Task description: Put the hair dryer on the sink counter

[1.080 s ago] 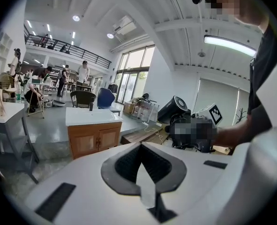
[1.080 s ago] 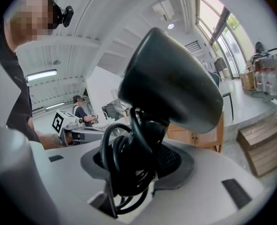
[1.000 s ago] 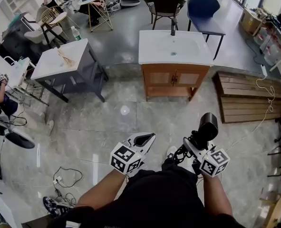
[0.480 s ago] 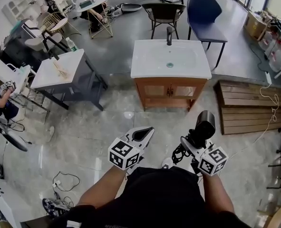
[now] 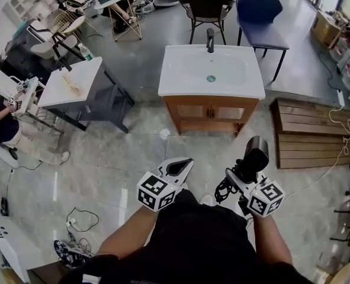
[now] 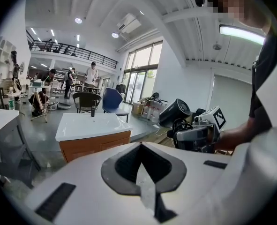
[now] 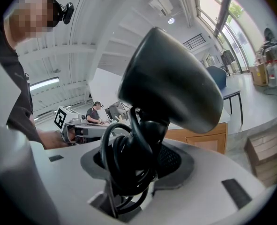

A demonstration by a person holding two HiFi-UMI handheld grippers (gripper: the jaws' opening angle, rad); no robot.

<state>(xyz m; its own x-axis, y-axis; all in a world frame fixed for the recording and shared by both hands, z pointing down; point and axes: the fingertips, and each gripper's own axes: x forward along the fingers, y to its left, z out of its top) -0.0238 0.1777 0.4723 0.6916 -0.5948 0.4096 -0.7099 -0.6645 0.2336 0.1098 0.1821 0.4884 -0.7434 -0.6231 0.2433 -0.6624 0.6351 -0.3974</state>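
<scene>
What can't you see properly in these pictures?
Handle of the dryer: right gripper view, hidden by its coiled cord.
Most of the sink counter: right gripper view, behind the dryer.
Whether the drain is plugged: head view, too small.
Inside of the cabinet: head view, doors shut.

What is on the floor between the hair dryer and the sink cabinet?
Nothing. The head view shows only bare shiny floor between the hair dryer and the sink cabinet.

Glossy grey floor bears a slatted bench and blue chair.
</scene>
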